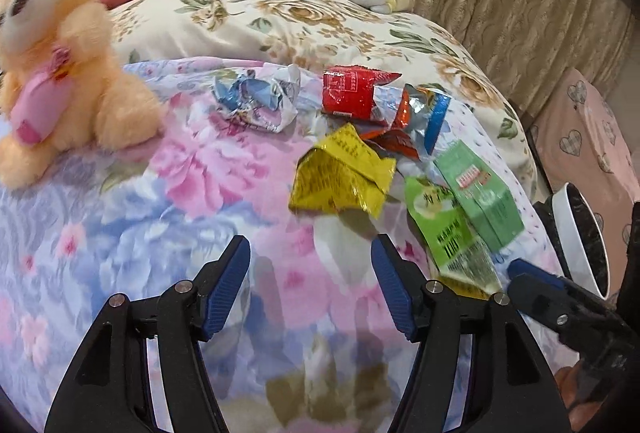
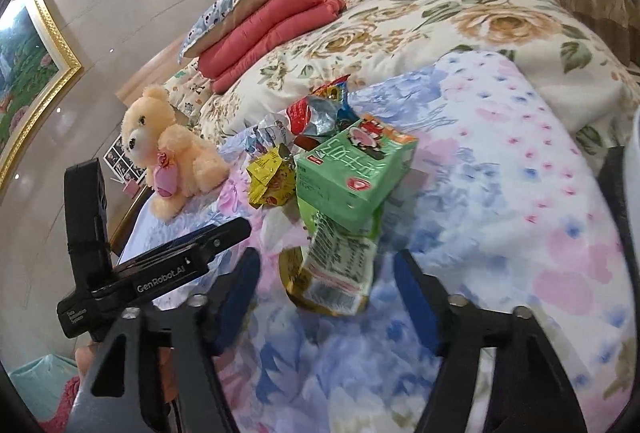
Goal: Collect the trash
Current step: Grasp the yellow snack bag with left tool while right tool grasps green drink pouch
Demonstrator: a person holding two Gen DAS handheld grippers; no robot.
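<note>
On the bed (image 1: 120, 233), a teddy bear (image 1: 68, 45) sits left of the trash: crumpled wrapper (image 1: 260, 101), yellow packet (image 1: 340, 173), green box (image 1: 480, 193). The left hand-held gripper (image 1: 310, 289) and right hand-held gripper (image 2: 326, 297) are both spread, pinching nothing; the right straddles a green wrapper (image 2: 336, 265).

The green wrapper (image 2: 340, 265) ahead of the right gripper (image 2: 326, 297) is partly hidden under the green box (image 2: 352, 169). Its print is blurred. A white bin (image 1: 580, 233) right of the left gripper (image 1: 310, 285) is cut off.
</note>
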